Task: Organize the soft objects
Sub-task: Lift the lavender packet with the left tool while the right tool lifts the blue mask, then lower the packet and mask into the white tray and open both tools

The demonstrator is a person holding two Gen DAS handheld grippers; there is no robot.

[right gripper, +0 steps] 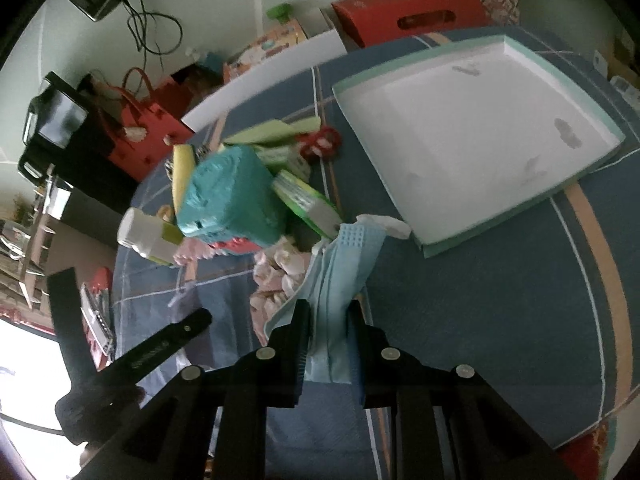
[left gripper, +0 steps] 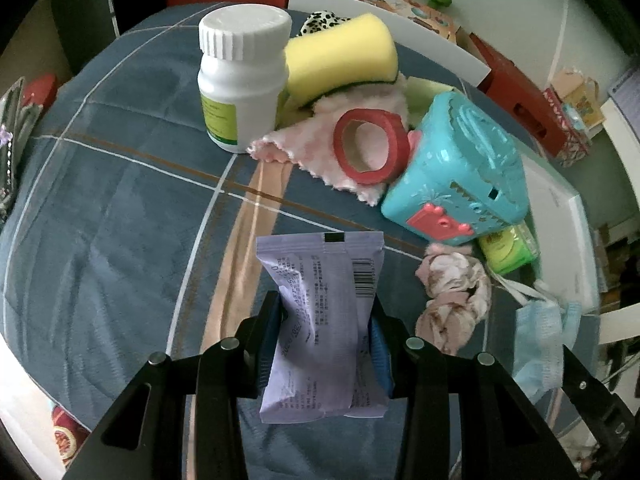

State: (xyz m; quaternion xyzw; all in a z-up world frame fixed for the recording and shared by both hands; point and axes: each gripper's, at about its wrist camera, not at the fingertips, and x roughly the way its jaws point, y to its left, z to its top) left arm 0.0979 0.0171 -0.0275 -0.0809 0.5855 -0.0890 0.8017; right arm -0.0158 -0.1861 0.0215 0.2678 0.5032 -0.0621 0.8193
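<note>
Gripping a lilac packet, left claw hangs over bare quilt.

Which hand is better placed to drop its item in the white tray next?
Right, probably. The right gripper is shut on the blue mask, and the tray lies open just ahead. The left gripper holds a purple packet, its view mostly facing the clutter.
</note>
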